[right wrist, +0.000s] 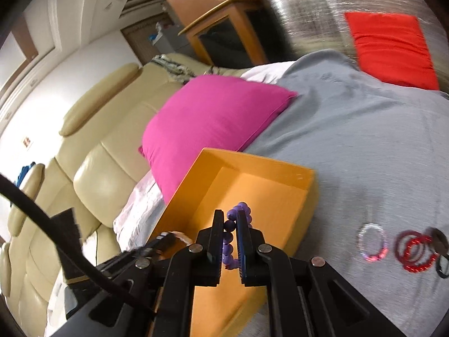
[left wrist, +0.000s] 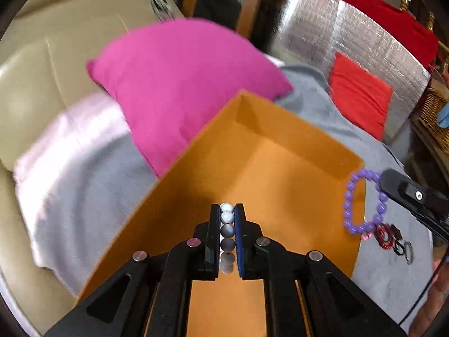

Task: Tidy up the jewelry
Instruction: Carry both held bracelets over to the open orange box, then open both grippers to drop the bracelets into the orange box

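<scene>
Both Grippers Held Beaded Bracelets Over the Orange Box

Meanwhile, the left gripper (left wrist: 227, 207) was clamped on a bracelet of pale, pearly beads (left wrist: 227, 216), the beads stacked in a line between its narrow jaws. It hung over the open orange box (left wrist: 280, 168), whose floor showed bare beneath the fingertips. The right gripper (right wrist: 230, 213) was likewise closed, pinching a purple beaded bracelet (right wrist: 243, 208); in the left wrist view that purple loop (left wrist: 362, 200) dangled from the right gripper (left wrist: 385, 179) at the box's right-hand wall, partly over the rim.

The box sat on a grey blanket (right wrist: 364, 140) spread over a couch, just beside a magenta cushion (right wrist: 213, 115) that lay at its far-left side. More jewelry remained on the blanket to the right of the box, well apart from it: a clear beaded bracelet (right wrist: 371, 243), a cluster of red bangles (right wrist: 414, 250), and dark rings (right wrist: 440, 266) at the edge of the right wrist view, too blurred to tell apart further. A red cushion (right wrist: 390, 47) leaned against a silvery quilted backing (left wrist: 350, 36) at the far end. Cream leather couch seats (right wrist: 98, 174) ran along the left, and a pale pink cloth (left wrist: 70, 146) lay under the blanket's edge.
</scene>
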`<state>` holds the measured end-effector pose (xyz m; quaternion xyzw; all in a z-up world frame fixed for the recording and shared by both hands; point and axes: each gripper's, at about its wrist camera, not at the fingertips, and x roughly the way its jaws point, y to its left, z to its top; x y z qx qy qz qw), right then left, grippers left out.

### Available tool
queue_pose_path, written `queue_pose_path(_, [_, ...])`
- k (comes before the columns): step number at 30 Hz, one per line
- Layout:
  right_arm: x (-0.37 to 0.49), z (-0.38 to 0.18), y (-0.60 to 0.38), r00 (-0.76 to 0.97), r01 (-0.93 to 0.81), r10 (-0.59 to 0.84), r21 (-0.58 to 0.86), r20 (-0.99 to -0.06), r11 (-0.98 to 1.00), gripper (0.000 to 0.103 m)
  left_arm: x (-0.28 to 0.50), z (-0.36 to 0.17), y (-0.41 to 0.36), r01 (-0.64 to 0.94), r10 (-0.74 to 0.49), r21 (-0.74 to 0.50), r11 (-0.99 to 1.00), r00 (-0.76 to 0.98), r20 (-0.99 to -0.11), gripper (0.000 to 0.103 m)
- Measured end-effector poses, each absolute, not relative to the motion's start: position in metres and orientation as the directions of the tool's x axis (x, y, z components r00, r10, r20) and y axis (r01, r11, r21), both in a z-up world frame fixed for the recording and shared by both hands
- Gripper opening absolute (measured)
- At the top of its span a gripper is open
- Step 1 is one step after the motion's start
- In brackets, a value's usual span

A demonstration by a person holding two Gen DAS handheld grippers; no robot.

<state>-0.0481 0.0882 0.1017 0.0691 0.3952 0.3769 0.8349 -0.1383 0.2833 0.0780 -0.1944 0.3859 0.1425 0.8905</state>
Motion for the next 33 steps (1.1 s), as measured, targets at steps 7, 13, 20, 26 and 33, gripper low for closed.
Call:
queue_pose_path(7, [-0.028,0.077,0.117,0.383,-0.558,0.628,0.373,-0.677,0.742,0.010,-0.122,0.059,0.289,-0.405,0.034,-0.292,0.866,0.632,-0.774,0.009])
queue_pose_path(13, [-0.012,0.073,0.112,0.381,-0.515,0.616,0.395,-0.690,0.761,0.013,-0.108,0.063,0.278,-0.424,0.085,-0.247,0.871,0.625,-0.776,0.013])
queue_pose_path(20, [-0.018,0.093,0.070,0.457,-0.489,0.615,0.396,-0.643,0.777,0.013,-0.105,0.082,0.265,-0.463,0.210,-0.162,0.871,0.650,-0.730,0.042])
queue_pose_path(26, [-0.032,0.110,-0.006,0.534,-0.431,0.572,0.382,-0.622,0.818,0.017,-0.108,0.104,0.234,-0.451,0.270,-0.108,0.886,0.692,-0.669,0.049])
queue_pose_path(33, [-0.055,0.101,-0.140,0.629,-0.255,0.446,0.373,-0.637,0.892,0.038,-0.105,0.128,0.159,-0.381,0.336,0.039,0.924,0.757,-0.561,0.062])
